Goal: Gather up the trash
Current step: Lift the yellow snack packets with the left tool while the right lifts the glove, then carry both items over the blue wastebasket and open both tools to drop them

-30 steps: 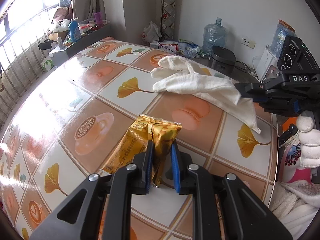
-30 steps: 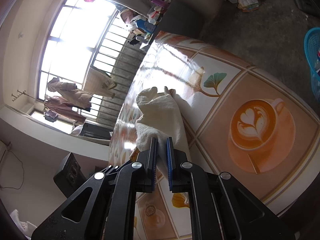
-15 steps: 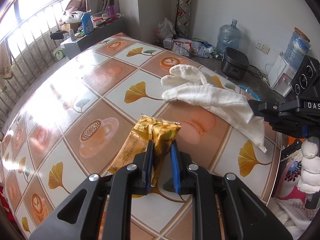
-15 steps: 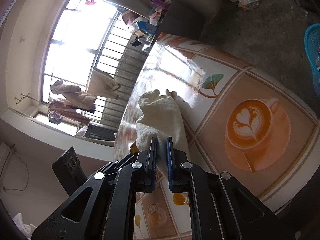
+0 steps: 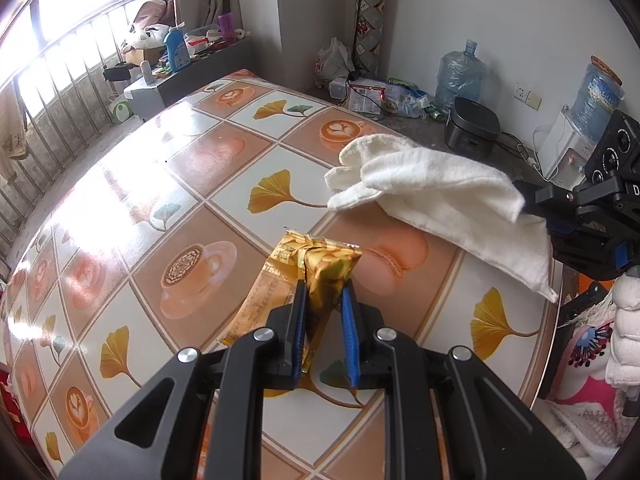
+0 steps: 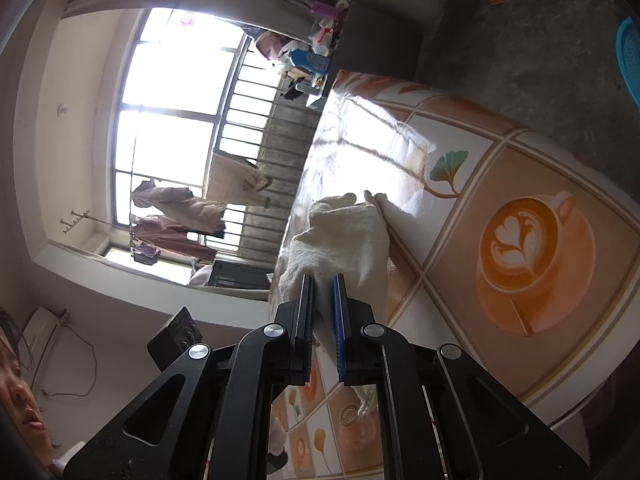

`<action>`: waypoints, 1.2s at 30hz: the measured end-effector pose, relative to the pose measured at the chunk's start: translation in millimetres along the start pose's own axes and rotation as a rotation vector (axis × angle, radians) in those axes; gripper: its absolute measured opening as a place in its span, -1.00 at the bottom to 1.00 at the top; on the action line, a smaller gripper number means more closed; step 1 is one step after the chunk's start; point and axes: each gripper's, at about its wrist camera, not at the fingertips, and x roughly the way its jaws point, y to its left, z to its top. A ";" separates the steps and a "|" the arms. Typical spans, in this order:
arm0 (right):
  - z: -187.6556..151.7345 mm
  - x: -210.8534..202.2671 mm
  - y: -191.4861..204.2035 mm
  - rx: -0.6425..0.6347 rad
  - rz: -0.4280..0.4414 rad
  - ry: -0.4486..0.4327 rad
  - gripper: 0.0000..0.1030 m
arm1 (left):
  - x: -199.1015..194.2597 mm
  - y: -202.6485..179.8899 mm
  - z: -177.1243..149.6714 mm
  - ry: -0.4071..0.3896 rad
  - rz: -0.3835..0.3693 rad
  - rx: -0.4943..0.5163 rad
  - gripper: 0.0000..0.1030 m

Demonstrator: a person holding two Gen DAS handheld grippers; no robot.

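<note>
as it tilts over the table (image 5: 192,168), gold wrapper (image 5: 320,264) pinched in left gripper (image 5: 323,312)

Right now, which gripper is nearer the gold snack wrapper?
Left. The left gripper is shut on the gold snack wrapper over the table. The right gripper is off to the side, shut on the white cloth.
</note>
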 end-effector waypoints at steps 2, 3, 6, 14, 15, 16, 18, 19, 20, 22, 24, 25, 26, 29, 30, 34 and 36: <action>0.8 -1.9 2.2 0.003 0.016 -0.002 -0.85 | -1.1 0.5 0.4 -0.003 0.002 -0.001 -0.69; 1.1 -3.1 3.5 0.003 0.022 -0.004 -0.85 | -1.8 0.8 0.7 -0.006 0.003 -0.002 -0.69; 5.8 -2.3 9.3 0.003 0.040 -0.012 -0.85 | -5.0 0.2 0.3 -0.013 0.008 0.000 -0.69; 11.5 -12.7 21.3 -0.008 0.079 -0.049 -0.86 | -14.3 0.0 -0.3 -0.036 0.020 0.003 -0.69; 12.2 -14.4 22.7 -0.009 0.084 -0.054 -0.86 | -15.9 0.0 -0.4 -0.039 0.019 0.003 -0.69; 13.6 -16.6 23.4 -0.010 0.091 -0.060 -0.86 | -17.7 -0.3 -0.6 -0.044 0.018 0.004 -0.69; 16.0 -22.4 26.6 -0.012 0.103 -0.076 -0.86 | -21.9 -1.2 1.0 -0.056 0.008 0.004 -0.70; 18.7 -25.4 28.3 -0.013 0.108 -0.088 -0.86 | -24.3 -2.6 2.9 -0.064 -0.003 0.006 -0.70; 21.1 -29.9 30.3 -0.013 0.114 -0.102 -0.86 | -27.2 -4.2 5.7 -0.074 -0.016 0.010 -0.70; 26.1 -42.4 32.9 -0.013 0.124 -0.137 -0.86 | -33.0 -9.7 15.2 -0.100 -0.042 0.024 -0.70; 32.5 -58.1 35.8 -0.019 0.126 -0.184 -0.86 | -37.6 -16.3 30.3 -0.127 -0.084 0.038 -0.70; 35.4 -67.6 36.7 -0.022 0.126 -0.210 -0.86 | -39.5 -21.4 40.1 -0.139 -0.113 0.044 -0.70; 38.1 -77.9 37.1 -0.024 0.127 -0.238 -0.86 | -41.0 -28.3 50.6 -0.150 -0.146 0.052 -0.70; 47.4 -110.9 36.4 -0.033 0.113 -0.338 -0.86 | -43.0 -56.7 84.6 -0.181 -0.250 0.095 -0.70; 50.3 -122.8 35.3 -0.036 0.100 -0.374 -0.86 | -42.0 -69.0 96.2 -0.185 -0.288 0.109 -0.70; 60.6 -167.8 21.9 -0.036 0.028 -0.512 -0.86 | -17.4 -107.7 141.8 -0.145 -0.436 0.160 -0.70; 64.7 -184.8 9.5 -0.030 -0.039 -0.571 -0.86 | 2.8 -131.0 159.8 -0.107 -0.494 0.185 -0.69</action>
